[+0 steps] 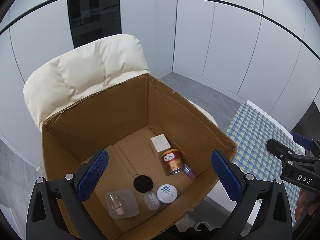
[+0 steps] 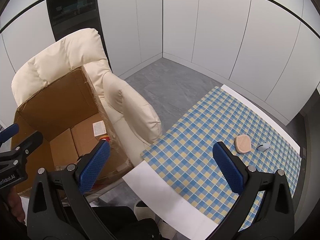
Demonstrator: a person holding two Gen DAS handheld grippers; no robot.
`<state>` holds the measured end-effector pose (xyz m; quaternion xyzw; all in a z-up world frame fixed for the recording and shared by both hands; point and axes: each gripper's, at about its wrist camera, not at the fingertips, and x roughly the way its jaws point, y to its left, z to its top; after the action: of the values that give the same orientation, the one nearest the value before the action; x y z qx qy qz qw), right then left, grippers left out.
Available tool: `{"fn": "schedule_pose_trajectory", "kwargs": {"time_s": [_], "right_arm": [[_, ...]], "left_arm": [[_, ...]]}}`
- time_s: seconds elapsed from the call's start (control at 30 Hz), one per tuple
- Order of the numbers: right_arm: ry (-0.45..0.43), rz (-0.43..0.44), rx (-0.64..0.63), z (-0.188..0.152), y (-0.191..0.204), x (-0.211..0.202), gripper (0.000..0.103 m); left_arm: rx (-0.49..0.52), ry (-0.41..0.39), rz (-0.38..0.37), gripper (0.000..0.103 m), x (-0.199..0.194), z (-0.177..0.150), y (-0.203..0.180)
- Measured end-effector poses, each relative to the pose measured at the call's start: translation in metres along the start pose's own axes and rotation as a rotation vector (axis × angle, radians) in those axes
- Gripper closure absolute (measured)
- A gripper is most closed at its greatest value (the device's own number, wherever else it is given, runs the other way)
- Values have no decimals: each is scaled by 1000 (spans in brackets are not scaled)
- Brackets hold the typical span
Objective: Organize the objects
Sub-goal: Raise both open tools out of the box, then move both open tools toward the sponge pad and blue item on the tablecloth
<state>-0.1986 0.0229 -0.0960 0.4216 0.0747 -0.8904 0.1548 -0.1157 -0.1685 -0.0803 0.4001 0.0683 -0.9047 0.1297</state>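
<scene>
Both the left gripper [image 1: 160, 172] and right gripper [image 2: 161, 166] hang empty, fingers apart, because the cardboard box [image 1: 100, 120] on the armchair [image 2: 130, 104] collects items and a pink pad [image 2: 243, 144] waits on the worktop [image 2: 190, 160].

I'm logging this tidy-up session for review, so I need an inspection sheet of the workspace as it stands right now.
Surface: checked cloth on a white table; flat, with two items on it.
Job's things: cardboard box on a cream armchair holds a white carton, red can lying on its side, purple tube, white-lidded jar, clear case, blister pack and black disc. On the cloth: peach pad, small blue item.
Clutter: nothing seen.
Grippers: left gripper open over the box, empty; right gripper open above the table edge, empty.
Cables: nothing seen.
Surroundings: white wall panels, grey floor.
</scene>
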Motion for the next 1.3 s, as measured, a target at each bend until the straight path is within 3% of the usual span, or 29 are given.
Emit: {"fn": "schedule_pose_trajectory", "kwargs": {"time_s": [1.3], "right_arm": [[7,-86,117,-27,-90,-18,0]], "left_arm": [[107,8,-103,1,7,2,-87]]}}
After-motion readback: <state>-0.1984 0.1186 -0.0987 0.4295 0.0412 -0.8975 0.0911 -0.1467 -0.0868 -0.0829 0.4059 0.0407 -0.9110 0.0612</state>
